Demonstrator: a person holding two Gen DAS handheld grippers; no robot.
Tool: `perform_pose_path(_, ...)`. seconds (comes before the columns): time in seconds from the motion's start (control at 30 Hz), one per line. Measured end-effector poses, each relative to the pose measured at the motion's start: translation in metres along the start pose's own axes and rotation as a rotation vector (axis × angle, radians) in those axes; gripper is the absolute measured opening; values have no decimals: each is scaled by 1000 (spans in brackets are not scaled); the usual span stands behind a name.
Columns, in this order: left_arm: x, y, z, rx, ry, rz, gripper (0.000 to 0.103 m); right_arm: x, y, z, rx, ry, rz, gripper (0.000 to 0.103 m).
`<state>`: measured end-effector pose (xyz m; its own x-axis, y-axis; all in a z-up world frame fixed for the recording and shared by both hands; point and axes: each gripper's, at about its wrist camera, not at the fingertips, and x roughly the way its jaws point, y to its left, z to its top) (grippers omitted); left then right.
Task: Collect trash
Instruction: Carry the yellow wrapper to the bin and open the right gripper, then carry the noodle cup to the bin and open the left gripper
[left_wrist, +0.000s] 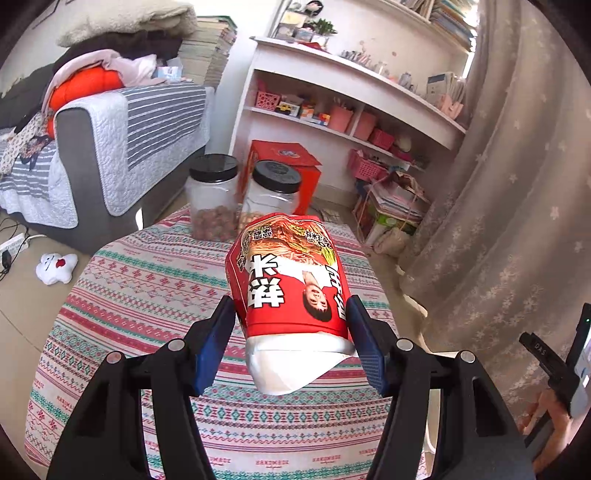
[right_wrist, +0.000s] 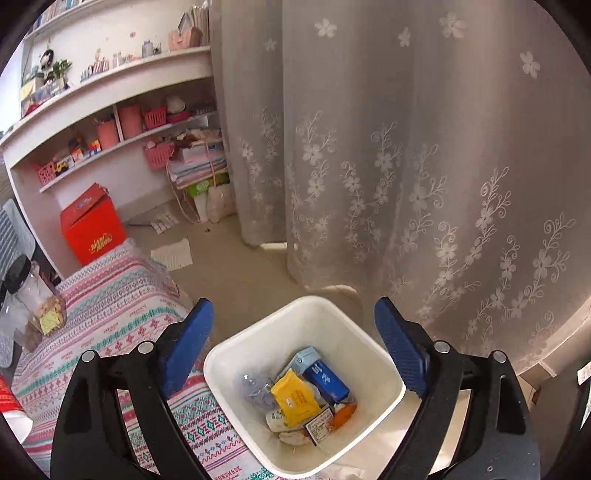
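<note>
My left gripper (left_wrist: 291, 321) is shut on a red instant noodle cup (left_wrist: 288, 273), held upside down above the patterned tablecloth (left_wrist: 147, 295). Its white lid flap hangs toward the camera. My right gripper (right_wrist: 293, 321) is open and empty, hovering over a white trash bin (right_wrist: 384, 398) beside the table. The bin holds several pieces of trash, among them a yellow packet (right_wrist: 293, 398) and a blue box (right_wrist: 327, 378). The cup's red edge (right_wrist: 7, 398) shows at the far left of the right wrist view.
Two clear jars with black lids (left_wrist: 212, 195) (left_wrist: 273, 188) stand at the table's far edge. A red box (left_wrist: 284, 166) sits on the floor behind. A grey sofa (left_wrist: 92, 155) is at left, a white shelf (left_wrist: 351, 122) behind, a floral curtain (right_wrist: 406, 166) at right.
</note>
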<state>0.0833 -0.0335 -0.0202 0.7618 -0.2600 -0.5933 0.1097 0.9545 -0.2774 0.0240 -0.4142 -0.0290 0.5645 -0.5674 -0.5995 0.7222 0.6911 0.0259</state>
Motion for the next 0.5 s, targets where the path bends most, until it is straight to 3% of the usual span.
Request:
perform_pose_path(0.17,11,-72,0,98,5,-85,62,-15,-32,14,77,-101,-54,96)
perform_pose_path(0.5,37,-222,-16,215,73,-309,63,-21,-101,32,268,-121,-98,96)
